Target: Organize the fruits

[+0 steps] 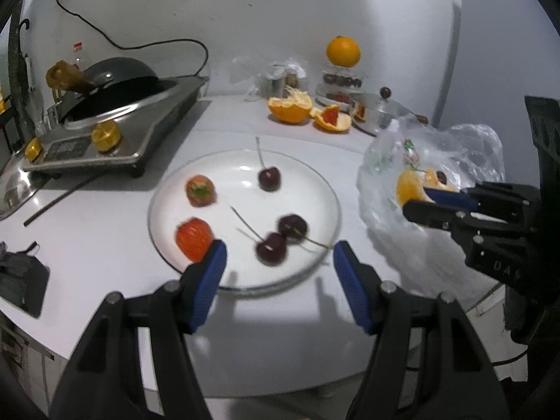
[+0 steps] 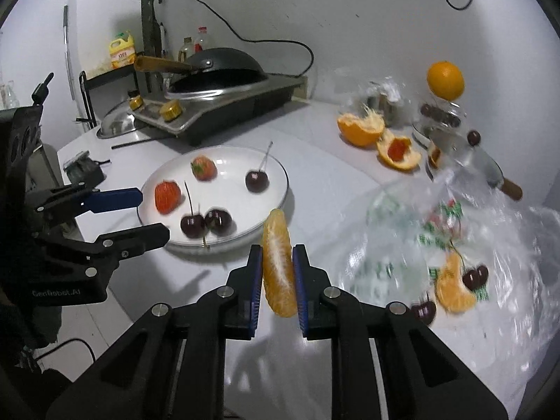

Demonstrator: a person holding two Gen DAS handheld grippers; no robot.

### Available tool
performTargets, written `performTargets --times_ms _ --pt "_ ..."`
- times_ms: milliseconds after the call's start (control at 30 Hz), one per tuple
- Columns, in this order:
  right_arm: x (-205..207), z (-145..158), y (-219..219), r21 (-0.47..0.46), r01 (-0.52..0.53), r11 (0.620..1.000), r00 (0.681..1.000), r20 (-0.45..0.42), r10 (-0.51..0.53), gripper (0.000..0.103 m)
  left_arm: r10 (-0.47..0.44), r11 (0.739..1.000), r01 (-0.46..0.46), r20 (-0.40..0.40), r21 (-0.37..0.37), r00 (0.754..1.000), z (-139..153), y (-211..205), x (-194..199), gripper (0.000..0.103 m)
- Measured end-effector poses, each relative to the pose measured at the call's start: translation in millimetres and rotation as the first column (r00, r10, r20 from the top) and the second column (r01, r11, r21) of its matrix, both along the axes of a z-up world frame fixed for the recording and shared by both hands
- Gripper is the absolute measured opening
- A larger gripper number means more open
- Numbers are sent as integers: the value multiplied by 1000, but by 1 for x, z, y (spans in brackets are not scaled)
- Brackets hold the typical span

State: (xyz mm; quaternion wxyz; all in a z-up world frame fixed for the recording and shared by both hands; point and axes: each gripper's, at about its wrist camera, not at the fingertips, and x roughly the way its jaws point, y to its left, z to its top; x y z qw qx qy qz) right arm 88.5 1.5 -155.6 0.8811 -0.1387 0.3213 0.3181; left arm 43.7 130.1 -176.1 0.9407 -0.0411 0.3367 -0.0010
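The white counter (image 2: 332, 189) carries everything; on it the crumpled plastic bag (image 2: 507, 245) spreads at the right, with another orange piece and a few cherries showing through it, and the white plate (image 2: 224, 161) sits to its left holding two strawberries (image 2: 167, 197) and three cherries (image 2: 257, 181); the step in hand looks like carrying a segment from bag to plate. To do it well, the grip should stay just firm enough, since the flesh is soft and would likely burst or slip under more squeeze; the piece wants setting on the bare front-right part of the plate, clear of the cherry stems, and lowering until it rests before the pads let go. The left gripper (image 1: 276, 262) hovers at the plate's near rim, fingers apart with nothing between them; it should keep clear of the landing spot. The right gripper (image 2: 277, 266) is clamped on the orange segment (image 2: 278, 262); the segment stands roughly upright between the blue pads, pinched across its middle, its tip rising above the fingertips towards the plate's edge and its lower end hanging below them.
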Motion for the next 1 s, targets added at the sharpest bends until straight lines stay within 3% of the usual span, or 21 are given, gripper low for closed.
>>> performTargets --times_ms 400,867,933,1000 --pt "33 0 50 -12 -51 999 999 -2 51 18 67 998 -67 -2 -12 998 -2 50 18 65" --pt "57 -26 85 -51 -48 998 997 -58 46 18 104 993 -106 -28 -50 994 -21 77 25 65" --pt "57 -27 84 -50 -45 998 997 -61 42 20 103 993 -105 -30 -52 994 -21 77 25 65" --pt "56 -27 83 -47 -36 998 997 -63 33 34 99 994 -101 -35 -51 994 -21 74 24 65"
